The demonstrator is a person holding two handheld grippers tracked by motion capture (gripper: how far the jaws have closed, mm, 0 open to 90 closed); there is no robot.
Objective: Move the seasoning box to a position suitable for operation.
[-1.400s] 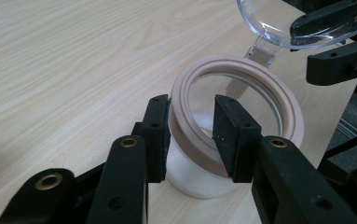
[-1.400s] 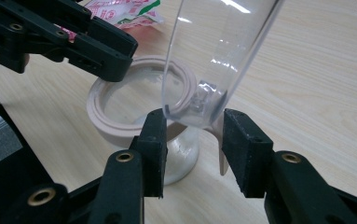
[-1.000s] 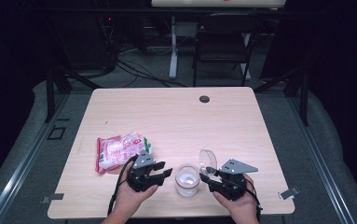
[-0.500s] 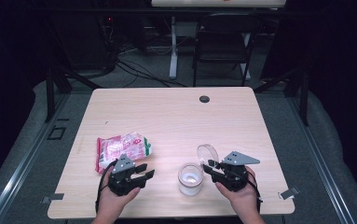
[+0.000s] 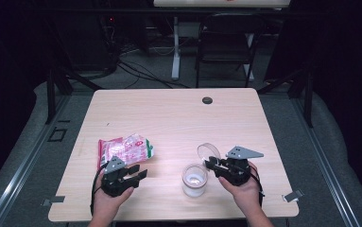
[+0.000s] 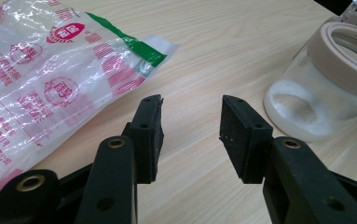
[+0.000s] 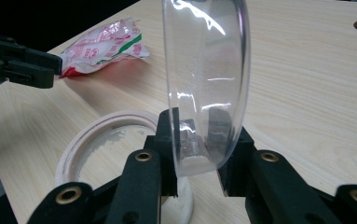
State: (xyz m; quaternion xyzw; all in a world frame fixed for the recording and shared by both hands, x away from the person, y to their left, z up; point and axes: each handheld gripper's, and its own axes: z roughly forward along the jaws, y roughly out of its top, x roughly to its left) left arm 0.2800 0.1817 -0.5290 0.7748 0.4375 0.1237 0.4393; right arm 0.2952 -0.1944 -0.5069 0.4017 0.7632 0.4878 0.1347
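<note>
My right gripper [image 7: 197, 135] has the clear lid [image 7: 206, 79] pinched between its jaws, which just closed in on it. The lid stands on edge, held just above and beside the open jar [image 5: 194, 178]. The jar sits on the table [image 5: 178, 113] near the front edge, white powder at the bottom. My left gripper [image 6: 191, 128] is empty, jaws apart, resting low over the wood right next to the bag [image 6: 50, 79]. Bag's flat, left of the jar.

bag [image 6: 41, 79] cropped, jar [image 6: 327, 88] edge-cut
</note>
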